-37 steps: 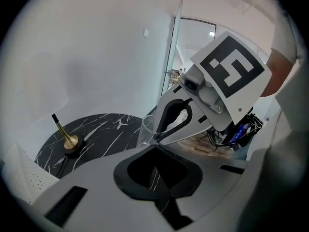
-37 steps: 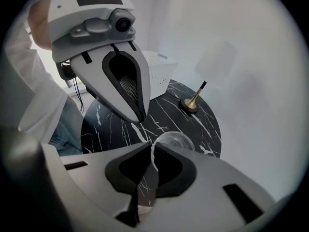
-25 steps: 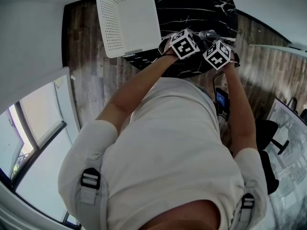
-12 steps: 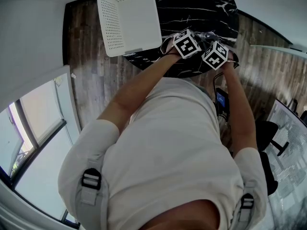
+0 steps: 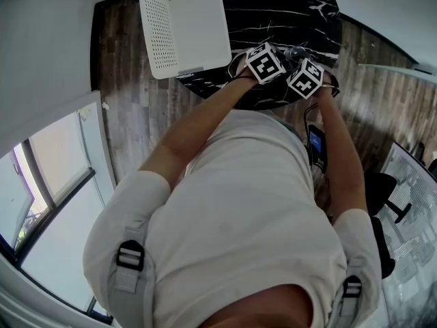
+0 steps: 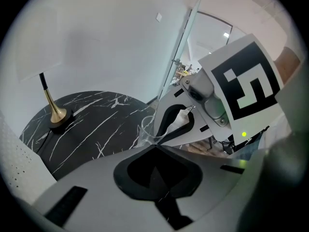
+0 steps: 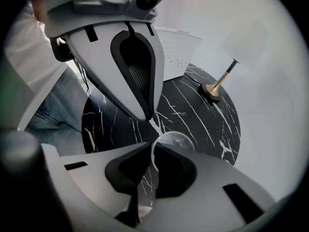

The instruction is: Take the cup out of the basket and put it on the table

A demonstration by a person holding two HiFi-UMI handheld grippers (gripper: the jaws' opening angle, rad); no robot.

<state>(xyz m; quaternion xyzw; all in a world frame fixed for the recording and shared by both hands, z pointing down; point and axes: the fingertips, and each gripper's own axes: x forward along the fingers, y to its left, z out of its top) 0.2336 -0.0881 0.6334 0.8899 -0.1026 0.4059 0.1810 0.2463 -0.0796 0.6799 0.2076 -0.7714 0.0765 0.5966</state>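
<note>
Right of centre over the black marble table (image 7: 205,122), well apart from the white basket (image 5: 184,29), my right gripper (image 7: 150,151) clamps the wall of the clear glass cup (image 7: 176,139), while my left gripper (image 6: 155,148), pressed closed on nothing, sits just beside the rim.

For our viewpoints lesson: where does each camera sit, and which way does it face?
Head view: on the person's head, facing steeply down: torso, arms, table, basket.
Left gripper view: on the left hand-held gripper, facing along its shut jaws towards the right hand-held gripper, cup and lamp.
Right gripper view: on the right hand-held gripper, facing along jaws shut on the cup towards the basket; shirt and jeans show.
Shared: both gripper views show cup and lamp.
</note>
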